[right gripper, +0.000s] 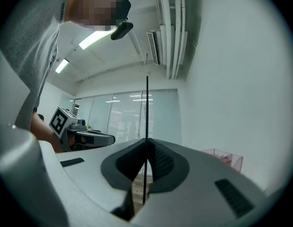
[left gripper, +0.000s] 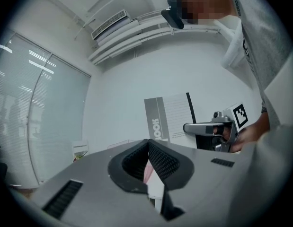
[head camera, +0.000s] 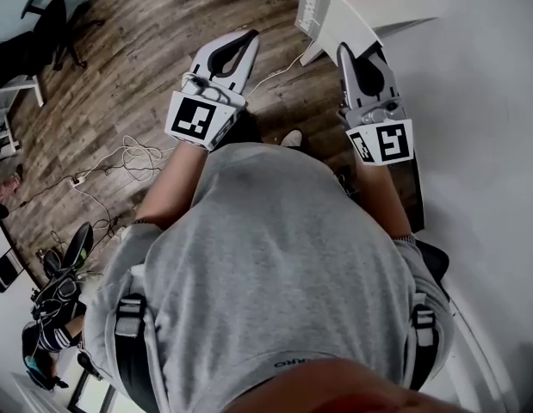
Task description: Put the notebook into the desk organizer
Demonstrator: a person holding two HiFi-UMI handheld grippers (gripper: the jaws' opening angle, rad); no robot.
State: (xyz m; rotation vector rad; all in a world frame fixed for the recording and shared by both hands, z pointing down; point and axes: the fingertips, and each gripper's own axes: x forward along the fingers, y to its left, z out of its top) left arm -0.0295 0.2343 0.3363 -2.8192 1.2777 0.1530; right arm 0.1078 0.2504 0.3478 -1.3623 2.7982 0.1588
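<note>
Both forearms are reaching out ahead of the torso, roughly level, each hand gripping one handheld gripper. The left gripper (head camera: 247, 40) is pointing forward over the wood floor (head camera: 145, 50) with its jaws sitting fully together, tip to tip, and nothing between them. The right gripper (head camera: 346, 54) is pointing the same way, just beside the white table (head camera: 412, 11). Its jaws are pinching tight on the notebook (head camera: 325, 11) near a lower corner. The notebook is standing upright on edge and rising above the jaws, so the right gripper view is showing it only as a thin dark line. The left gripper view is showing its grey-and-white cover side-on. The pink clear desk organizer (right gripper: 224, 157) is sitting beyond the right gripper, apart from the notebook. Count: two grippers, one marker cube on each, one notebook, one organizer.
</note>
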